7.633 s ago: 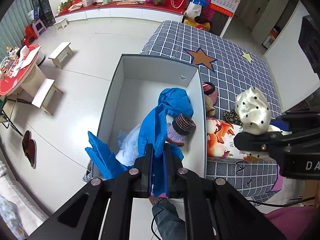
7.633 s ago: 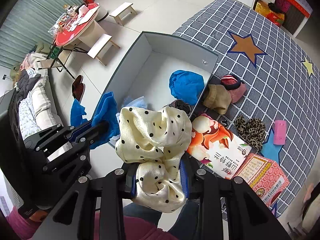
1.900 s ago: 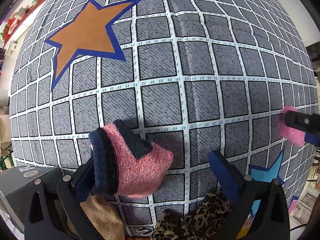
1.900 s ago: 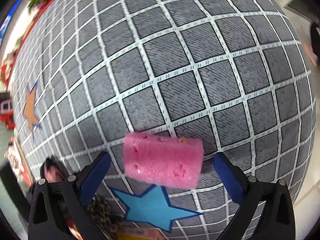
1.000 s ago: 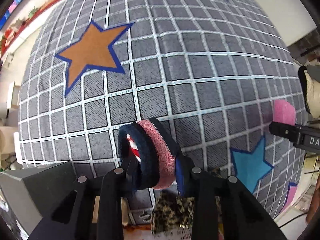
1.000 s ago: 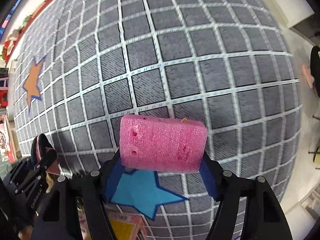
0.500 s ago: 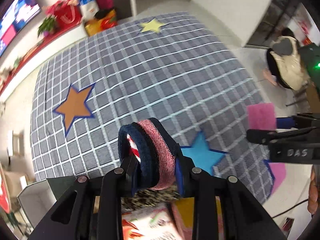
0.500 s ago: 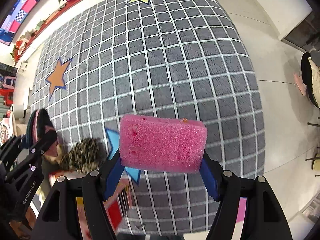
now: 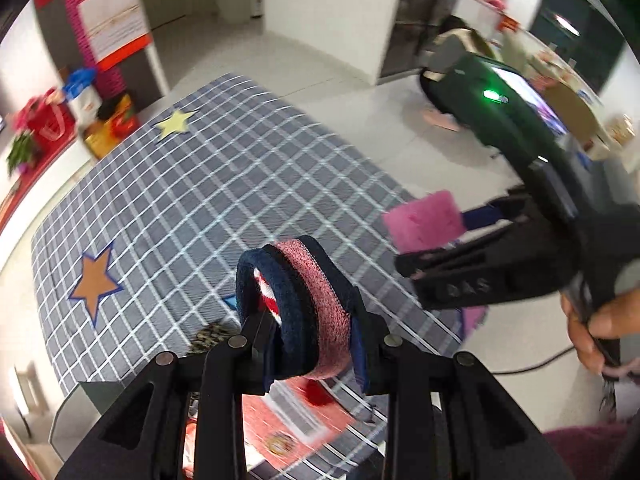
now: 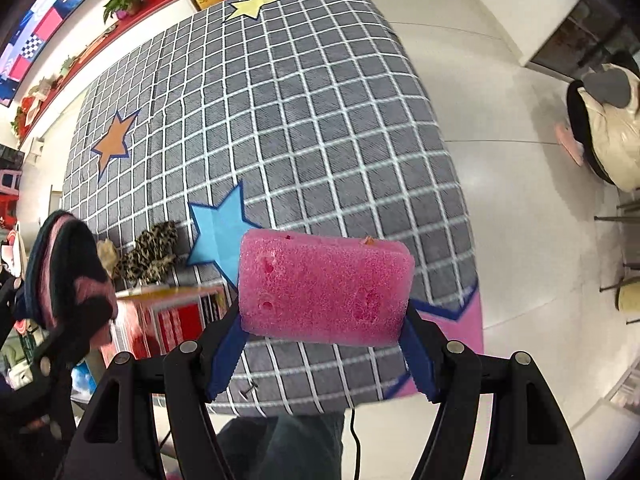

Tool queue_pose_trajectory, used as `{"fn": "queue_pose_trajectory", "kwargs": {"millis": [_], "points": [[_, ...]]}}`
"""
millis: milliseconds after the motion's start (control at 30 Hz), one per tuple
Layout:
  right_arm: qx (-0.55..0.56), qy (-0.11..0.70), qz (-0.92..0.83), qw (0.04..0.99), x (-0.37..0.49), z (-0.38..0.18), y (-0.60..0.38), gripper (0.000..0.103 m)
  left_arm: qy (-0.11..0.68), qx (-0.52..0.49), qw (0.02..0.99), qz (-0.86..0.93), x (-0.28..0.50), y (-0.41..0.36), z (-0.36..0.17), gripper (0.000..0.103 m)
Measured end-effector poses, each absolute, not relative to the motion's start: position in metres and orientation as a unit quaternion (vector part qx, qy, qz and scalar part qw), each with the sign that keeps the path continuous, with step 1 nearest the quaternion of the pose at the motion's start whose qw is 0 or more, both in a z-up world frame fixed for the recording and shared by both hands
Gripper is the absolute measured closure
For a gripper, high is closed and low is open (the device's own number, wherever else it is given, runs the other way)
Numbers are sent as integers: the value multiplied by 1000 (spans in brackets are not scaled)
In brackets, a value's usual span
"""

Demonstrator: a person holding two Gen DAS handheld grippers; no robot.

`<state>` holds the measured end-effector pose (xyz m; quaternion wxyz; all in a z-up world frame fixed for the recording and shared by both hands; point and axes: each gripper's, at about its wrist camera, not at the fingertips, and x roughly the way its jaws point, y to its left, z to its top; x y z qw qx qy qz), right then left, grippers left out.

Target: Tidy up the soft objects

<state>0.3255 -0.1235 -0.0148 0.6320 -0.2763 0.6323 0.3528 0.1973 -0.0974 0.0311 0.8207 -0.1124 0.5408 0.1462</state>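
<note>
My left gripper (image 9: 310, 344) is shut on a pink and navy knitted sock (image 9: 298, 304), held high above the grey checked bed cover (image 9: 240, 184). In the right wrist view my right gripper (image 10: 322, 340) is shut on a pink sponge (image 10: 324, 288), also lifted well clear of the bed cover (image 10: 304, 112). The sponge (image 9: 424, 220) and the right gripper show at the right of the left wrist view, and the sock (image 10: 60, 264) shows at the left edge of the right wrist view. A leopard-print cloth (image 10: 154, 246) and a tan cloth (image 10: 106, 254) lie on the cover.
A grey storage box corner (image 9: 76, 412) sits at the bed's near left edge. Red printed boxes (image 10: 168, 320) lie near the bed's front edge. A person's hand (image 9: 596, 328) grips the right gripper's handle. Another person (image 10: 608, 120) crouches on the white floor to the right.
Both grippers have risen well above the bed with the sock and the sponge still gripped. The left gripper's view has swung right, so the room and the right gripper now show.
</note>
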Motion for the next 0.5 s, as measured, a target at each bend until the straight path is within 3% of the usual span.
{"fn": "queue_pose_trajectory", "kwargs": {"millis": [500], "points": [[-270,645,362,617,260,-14,-196,32,564,-73,821,53,131,-188,37,70]]}}
